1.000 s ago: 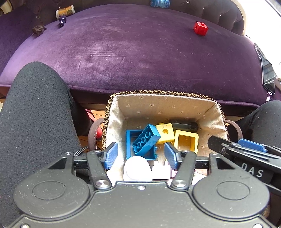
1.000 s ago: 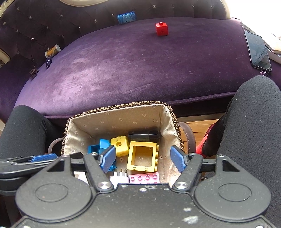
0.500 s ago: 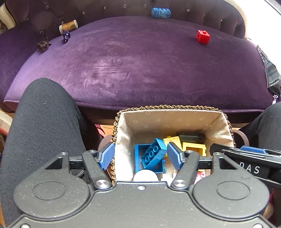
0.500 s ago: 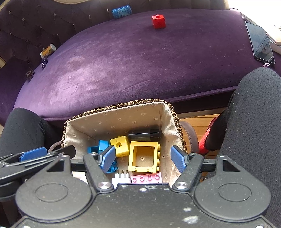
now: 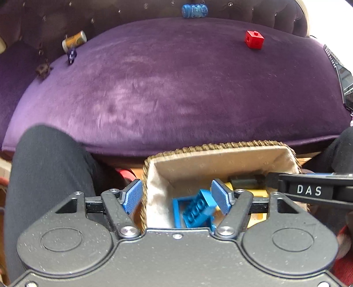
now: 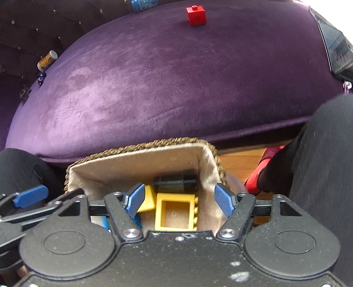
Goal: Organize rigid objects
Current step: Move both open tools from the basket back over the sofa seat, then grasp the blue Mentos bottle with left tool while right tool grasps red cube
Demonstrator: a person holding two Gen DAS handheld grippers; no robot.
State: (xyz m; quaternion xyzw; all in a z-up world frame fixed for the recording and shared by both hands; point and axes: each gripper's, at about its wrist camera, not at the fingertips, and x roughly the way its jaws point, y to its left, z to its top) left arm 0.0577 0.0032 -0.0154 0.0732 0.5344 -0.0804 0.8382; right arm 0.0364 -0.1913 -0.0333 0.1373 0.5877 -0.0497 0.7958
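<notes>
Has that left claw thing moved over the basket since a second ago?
Yes. The left gripper has slid left: its left finger now hangs outside the basket's left wall. Its jaws have just been opening, empty.

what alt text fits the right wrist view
The open right gripper hangs over a fabric-lined basket holding a yellow frame brick, a yellow cube and a black block. Beyond it, a purple sofa seat carries a red brick.

Purple velvet sofa seat point(image 5: 176, 88) under red block point(image 5: 254, 39)
</notes>
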